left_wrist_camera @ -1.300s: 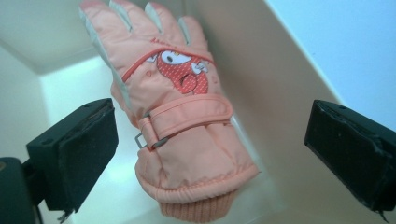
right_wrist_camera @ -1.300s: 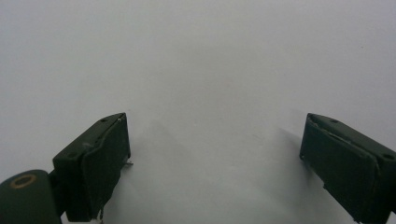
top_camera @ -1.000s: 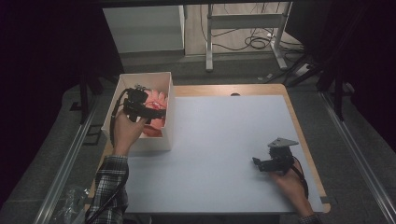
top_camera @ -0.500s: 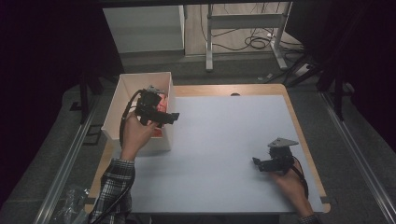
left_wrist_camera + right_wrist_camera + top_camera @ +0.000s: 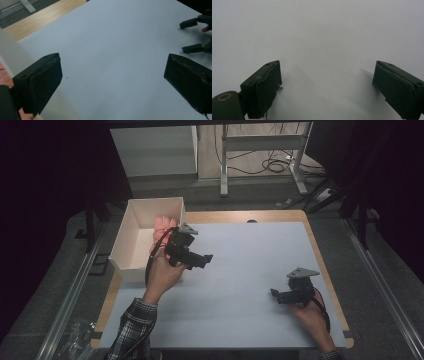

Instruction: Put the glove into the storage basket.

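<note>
The left gripper [image 5: 205, 258], jaws wide and empty, hovers just beside the white box [image 5: 131, 232]; the right gripper [image 5: 274, 294], also wide and empty, sits well apart from it.

In the high view the pink things [image 5: 165, 226] in the white box [image 5: 131, 236] were partly hidden behind the left gripper [image 5: 199, 260] and the hand holding it — what they were could not be told. The box's near right corner lay under that hand too. In the left gripper view the box wall [image 5: 10, 57] was blurred and cut off by the left edge, and a sliver of pink [image 5: 5, 77] beside the left jaw was too little to identify. The right gripper [image 5: 195, 35] appeared at that view's right edge — only its jaw tips showed, the rest cut off. The person's sleeve [image 5: 131, 330] ran off the bottom edge.
</note>
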Tool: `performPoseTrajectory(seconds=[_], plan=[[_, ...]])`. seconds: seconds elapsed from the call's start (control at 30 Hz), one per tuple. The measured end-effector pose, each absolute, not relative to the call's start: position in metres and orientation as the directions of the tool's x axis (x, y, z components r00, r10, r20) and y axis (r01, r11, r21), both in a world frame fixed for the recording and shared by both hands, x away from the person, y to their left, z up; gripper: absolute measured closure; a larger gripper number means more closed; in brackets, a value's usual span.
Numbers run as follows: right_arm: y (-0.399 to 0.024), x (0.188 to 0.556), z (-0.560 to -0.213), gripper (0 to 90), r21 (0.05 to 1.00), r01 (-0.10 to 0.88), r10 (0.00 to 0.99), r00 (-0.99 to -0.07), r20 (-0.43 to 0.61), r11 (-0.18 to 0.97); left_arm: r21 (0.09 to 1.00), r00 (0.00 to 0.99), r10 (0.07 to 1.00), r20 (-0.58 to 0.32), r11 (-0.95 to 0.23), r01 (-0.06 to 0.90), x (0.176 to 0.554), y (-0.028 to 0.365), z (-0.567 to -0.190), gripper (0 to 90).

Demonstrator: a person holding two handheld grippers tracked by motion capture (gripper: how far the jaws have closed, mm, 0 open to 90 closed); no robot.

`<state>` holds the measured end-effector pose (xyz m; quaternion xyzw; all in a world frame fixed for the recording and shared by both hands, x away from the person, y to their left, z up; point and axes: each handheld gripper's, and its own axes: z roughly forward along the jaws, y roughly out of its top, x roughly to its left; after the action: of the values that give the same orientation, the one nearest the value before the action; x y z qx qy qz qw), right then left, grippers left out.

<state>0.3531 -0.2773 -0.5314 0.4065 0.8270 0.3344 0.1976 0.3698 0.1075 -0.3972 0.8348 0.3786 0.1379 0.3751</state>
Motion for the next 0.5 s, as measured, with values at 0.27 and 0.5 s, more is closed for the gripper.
performPoseTrajectory(seconds=[0.27, 0.5], plan=[[-0.277, 0.353, -0.531, 8.6, 0.714, 0.539, 0.804, -0.592, -0.055, 0.446, 0.729, 0.734, 0.675, -0.072, -0.467, 0.501, 0.355, 0.084, -0.417, 2.0], [-0.277, 0.353, -0.531, 8.7, 0.714, 0.539, 0.804, -0.592, -0.055, 0.446, 0.719, 0.755, 0.652, -0.073, -0.49, 0.493, 0.346, 0.076, -0.438, 2.1]])
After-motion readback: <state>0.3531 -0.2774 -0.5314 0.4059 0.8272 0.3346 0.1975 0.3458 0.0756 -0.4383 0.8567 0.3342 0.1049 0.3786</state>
